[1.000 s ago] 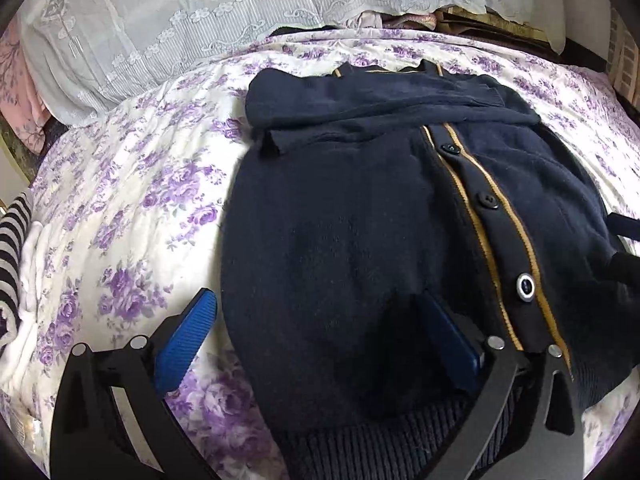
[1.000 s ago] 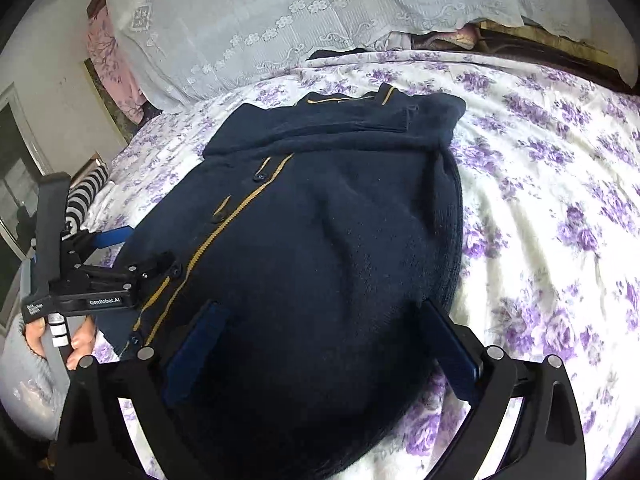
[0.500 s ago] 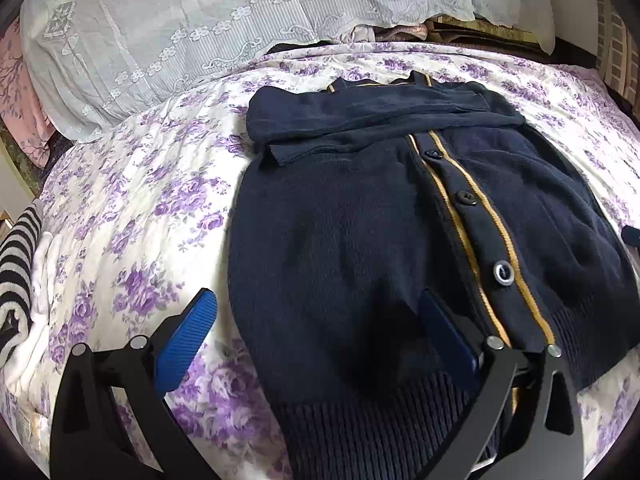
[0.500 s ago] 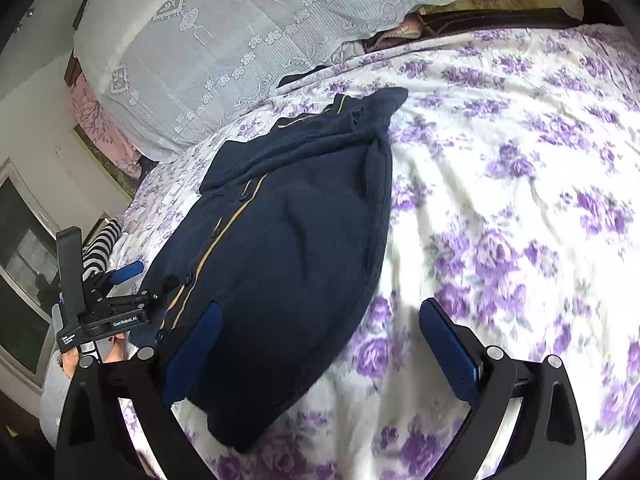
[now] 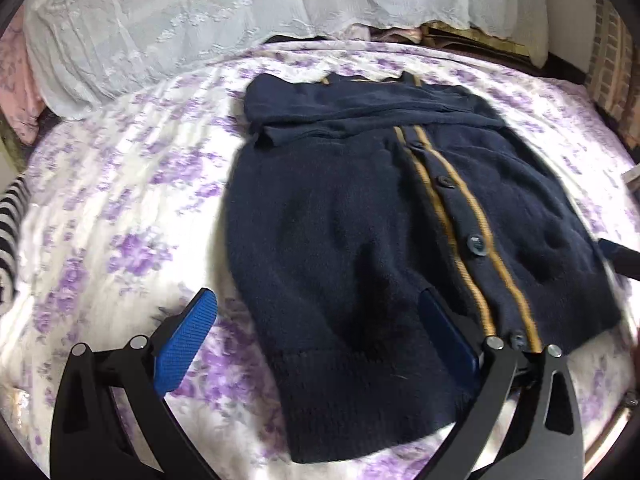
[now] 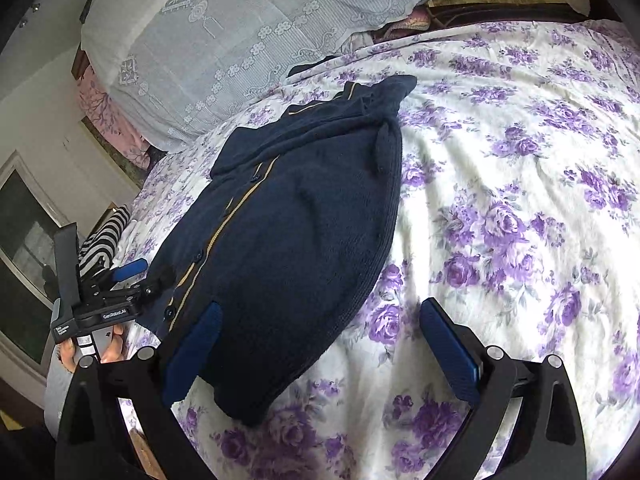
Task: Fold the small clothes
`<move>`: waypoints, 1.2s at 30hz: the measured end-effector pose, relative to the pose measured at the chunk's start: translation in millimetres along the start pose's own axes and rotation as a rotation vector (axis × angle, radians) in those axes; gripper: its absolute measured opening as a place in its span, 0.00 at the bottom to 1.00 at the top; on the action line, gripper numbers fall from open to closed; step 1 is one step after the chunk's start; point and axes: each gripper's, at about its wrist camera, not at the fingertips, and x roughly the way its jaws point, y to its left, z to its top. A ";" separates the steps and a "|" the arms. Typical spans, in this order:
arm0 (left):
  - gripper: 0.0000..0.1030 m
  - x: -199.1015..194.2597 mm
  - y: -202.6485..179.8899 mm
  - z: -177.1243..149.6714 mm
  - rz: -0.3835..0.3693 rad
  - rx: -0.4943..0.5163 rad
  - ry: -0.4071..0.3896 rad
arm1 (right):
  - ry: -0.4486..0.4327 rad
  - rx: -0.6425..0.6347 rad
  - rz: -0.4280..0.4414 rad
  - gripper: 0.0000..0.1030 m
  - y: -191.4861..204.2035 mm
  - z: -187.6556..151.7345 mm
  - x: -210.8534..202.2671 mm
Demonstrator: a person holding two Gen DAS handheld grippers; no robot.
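A navy knit cardigan (image 5: 360, 240) lies flat on the bed (image 5: 120, 208), directly ahead of the left hand-held gripper (image 5: 316, 336). Its front faces up: two mustard-yellow stripes run down the button band (image 5: 460, 232), which carries dark buttons. Across the top, a sleeve (image 5: 360, 116) lies folded sideways over the chest, and the ribbed hem (image 5: 360, 400) sits nearest the left hand-held gripper. The knit looks soft and slightly fuzzy, with a few shallow wrinkles.

The left hand-held gripper is spread wide and holds nothing; its left blue pad hangs over the purple-flowered bedspread, its right pad over the cardigan's lower front.

The right hand-held gripper (image 6: 320, 352) is likewise wide apart with nothing in it, its left pad over the cardigan's lower edge, its right pad over bare bedspread (image 6: 520, 200).

Beyond the cardigan lie white lace-covered pillows (image 5: 220, 20). A black-and-white striped garment (image 5: 12, 232) lies far left of the left hand-held gripper.
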 end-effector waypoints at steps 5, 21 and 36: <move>0.95 7.2 18.2 -0.2 -0.256 -0.122 0.082 | 0.001 -0.005 0.007 0.96 -0.1 1.5 1.7; 0.71 29.4 33.2 6.3 -0.485 -0.220 0.149 | 0.028 -0.004 0.097 0.86 1.9 9.2 16.3; 0.65 40.4 34.8 12.6 -0.511 -0.214 0.168 | 0.091 -0.031 0.173 0.60 15.3 12.8 29.2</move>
